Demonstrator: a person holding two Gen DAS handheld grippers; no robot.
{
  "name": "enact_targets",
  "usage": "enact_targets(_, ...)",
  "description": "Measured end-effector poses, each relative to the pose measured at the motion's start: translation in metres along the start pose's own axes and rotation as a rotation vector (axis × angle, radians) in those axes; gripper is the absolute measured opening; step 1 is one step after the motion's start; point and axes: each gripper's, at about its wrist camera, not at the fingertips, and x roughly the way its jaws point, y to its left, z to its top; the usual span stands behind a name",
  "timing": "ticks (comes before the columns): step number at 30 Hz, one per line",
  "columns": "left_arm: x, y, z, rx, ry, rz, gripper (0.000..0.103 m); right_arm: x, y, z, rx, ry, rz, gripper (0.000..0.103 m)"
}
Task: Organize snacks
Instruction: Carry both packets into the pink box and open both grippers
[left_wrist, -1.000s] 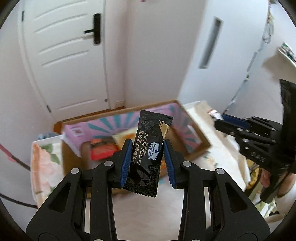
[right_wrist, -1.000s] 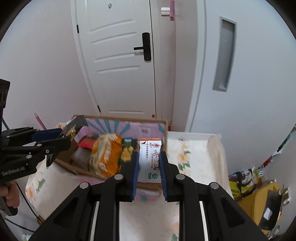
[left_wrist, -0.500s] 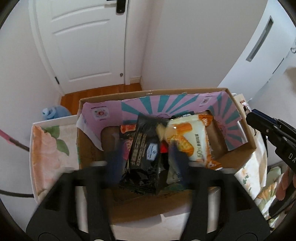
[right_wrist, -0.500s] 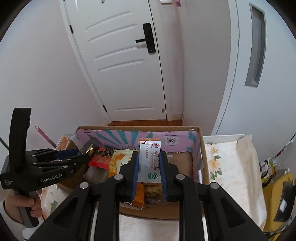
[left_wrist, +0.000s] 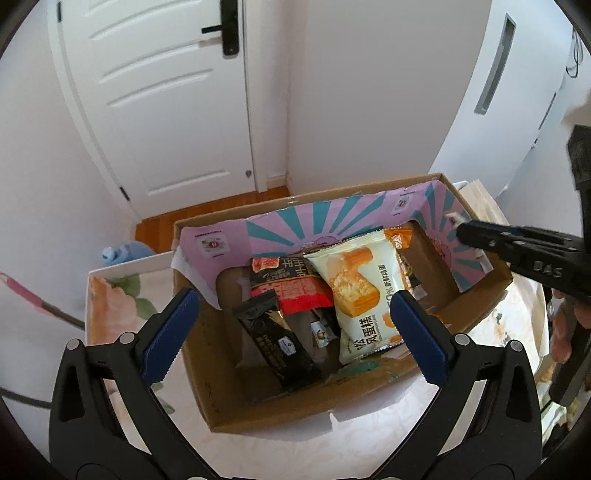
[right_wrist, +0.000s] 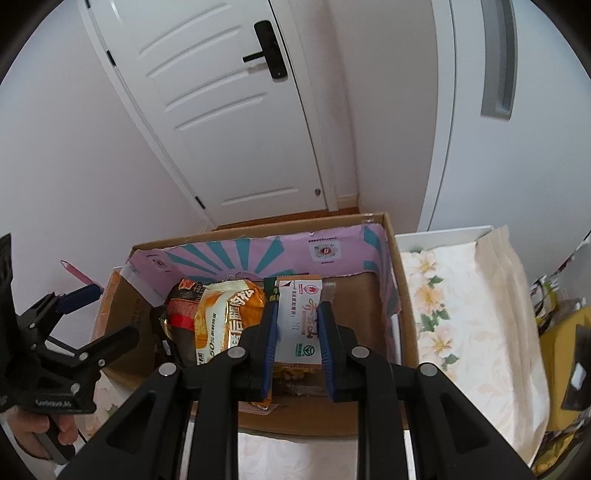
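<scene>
- Black cracker pack (left_wrist: 277, 339): lies loose on the floor of the cardboard box (left_wrist: 266, 413), left-of-centre, long axis running diagonally; touches neither gripper.
- White-and-orange snack pack (right_wrist: 298, 317): upright, pinched between the blue pads (right_wrist: 269, 343) of the right gripper (right_wrist: 297, 350), held over the box interior, right of centre.
- Left gripper (left_wrist: 291, 332): jaws spread wide, nothing between them, poised above the box's near-left part (blue pads flank the contents in the left wrist view).
- Right gripper: jaws closed to the pack's width, w/ the pack's top edge standing above the fingertips.
- Other box contents: cream cake pack (left_wrist: 364, 291) leaning at centre-right; red-and-black pack (left_wrist: 291, 290) beside it, partly under it.
- Box: pink-and-teal sunburst lining (left_wrist: 332, 221) on the far wall, brown outside.
- Surroundings: box sits on a floral cloth (right_wrist: 465, 317); white door (right_wrist: 229, 110) w/ black handle (right_wrist: 271, 51) behind.
</scene>
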Motion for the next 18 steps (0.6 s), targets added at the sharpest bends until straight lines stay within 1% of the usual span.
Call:
enact_targets(2,-0.005,-0.001,-0.002,-0.016,-0.011,0.015,0.103,0.007,-0.001,0.001,0.004,0.021,0.033,0.020)
enact_targets(3,-0.006,-0.002,-0.003,-0.020,-0.013,0.024,0.103,0.011,-0.002,0.002,0.006,0.036,0.047,0.025)
enact_targets(4,-0.007,-0.004,-0.004,-0.025,-0.014,0.036,0.103,0.015,-0.003,0.002,0.011,0.053,0.053,0.039)
enact_targets(5,-0.009,-0.006,-0.006,-0.034,-0.015,0.051,0.103,0.018,-0.005,0.002,0.015,0.062,0.060,0.050)
enact_targets(6,-0.012,-0.007,-0.008,-0.040,-0.017,0.056,0.103,0.018,-0.007,0.001,0.019,0.062,0.074,0.069)
enact_targets(7,-0.014,-0.008,-0.010,-0.047,-0.020,0.057,0.103,0.016,-0.008,0.000,0.026,0.057,0.089,0.073)
enact_targets(9,-0.019,-0.012,-0.015,-0.061,-0.026,0.060,0.103,0.011,-0.012,-0.003,0.038,0.045,0.104,0.073)
enact_targets(13,-0.031,-0.022,-0.026,-0.102,-0.035,0.082,0.103,-0.003,-0.018,-0.012,0.018,0.042,0.102,0.073)
enact_targets(18,-0.067,-0.036,-0.033,-0.133,-0.097,0.106,0.103,-0.034,-0.018,-0.022,-0.024,0.014,0.092,0.073)
